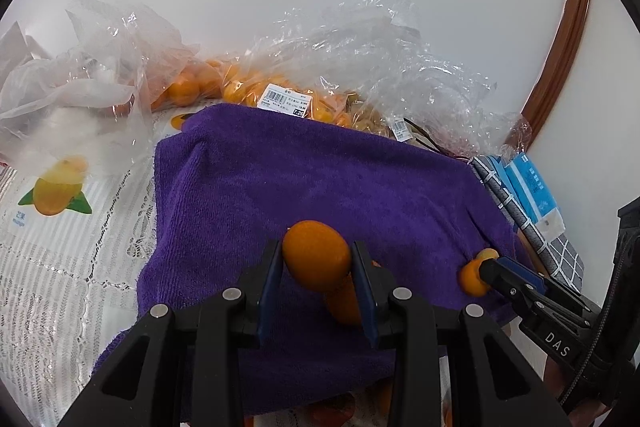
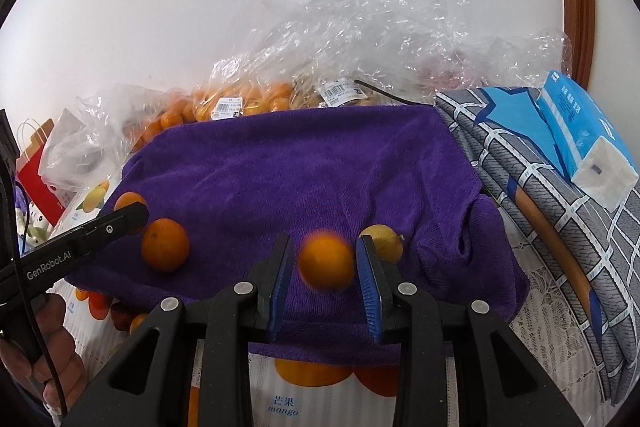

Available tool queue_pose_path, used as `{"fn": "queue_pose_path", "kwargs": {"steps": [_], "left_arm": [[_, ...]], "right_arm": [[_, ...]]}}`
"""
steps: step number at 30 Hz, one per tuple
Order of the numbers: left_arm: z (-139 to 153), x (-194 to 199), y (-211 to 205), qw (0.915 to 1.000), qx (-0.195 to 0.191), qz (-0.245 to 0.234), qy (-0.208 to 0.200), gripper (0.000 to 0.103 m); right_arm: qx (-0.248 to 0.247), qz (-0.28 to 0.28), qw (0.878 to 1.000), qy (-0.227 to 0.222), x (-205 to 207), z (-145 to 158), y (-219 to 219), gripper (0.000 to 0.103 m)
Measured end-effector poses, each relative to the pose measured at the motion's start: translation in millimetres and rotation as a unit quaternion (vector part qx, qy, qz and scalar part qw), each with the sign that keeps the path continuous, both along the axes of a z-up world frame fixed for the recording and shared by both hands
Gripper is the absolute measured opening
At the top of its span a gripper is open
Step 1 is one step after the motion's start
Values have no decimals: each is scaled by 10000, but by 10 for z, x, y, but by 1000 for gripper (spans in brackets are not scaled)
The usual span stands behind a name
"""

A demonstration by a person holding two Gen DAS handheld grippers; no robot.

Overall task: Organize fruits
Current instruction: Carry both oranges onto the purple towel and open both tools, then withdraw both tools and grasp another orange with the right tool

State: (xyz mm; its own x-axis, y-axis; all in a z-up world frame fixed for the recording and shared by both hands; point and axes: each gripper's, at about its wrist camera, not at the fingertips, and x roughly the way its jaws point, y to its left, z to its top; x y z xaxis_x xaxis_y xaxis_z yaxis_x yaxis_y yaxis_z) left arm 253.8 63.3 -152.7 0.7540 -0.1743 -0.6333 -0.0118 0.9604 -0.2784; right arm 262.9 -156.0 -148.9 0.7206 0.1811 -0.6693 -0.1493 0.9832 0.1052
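Your left gripper (image 1: 318, 259): clamped on an orange fruit (image 1: 317, 255), held over the purple towel (image 1: 320, 179).
Your right gripper (image 2: 325, 259): narrow, with a blurred orange fruit (image 2: 326, 259) between its blue pads; you cannot tell whether they press it.
Loose fruit: an orange (image 2: 165, 245) and a yellowish one (image 2: 384, 241) lie on the towel.
Writing: "GenRobot.AI" on your left tool, "DAS" on your right, "mango" on the printed table cover (image 2: 286, 409).
Bagged oranges (image 1: 256, 87): behind the towel, under a barcode sticker (image 1: 285, 100).

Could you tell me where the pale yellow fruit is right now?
In the right wrist view, the yellow fruit lies on the purple towel, just right of the right gripper.
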Motion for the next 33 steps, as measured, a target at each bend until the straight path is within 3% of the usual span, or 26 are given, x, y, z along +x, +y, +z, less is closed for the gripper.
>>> {"fn": "queue_pose_path", "kwargs": {"steps": [9,18,28,33], "left_arm": [[-16,18,-28,10000,35,-32,26,33],[-13,15,-35,10000,43,-51,-5,33],[96,-107,-59,9989,128,-16,-442,44],[146,-176,-99,9970,307,60,-707,44]], "right_arm": [[-47,42,10000,-39,-19,2,15,33],[-232,52,9994,-258,-102,59,74,40],[-298,-129,9983,-486,-155,116,61,44],[48,-218,9978,-630,-194,156,-7,44]]}}
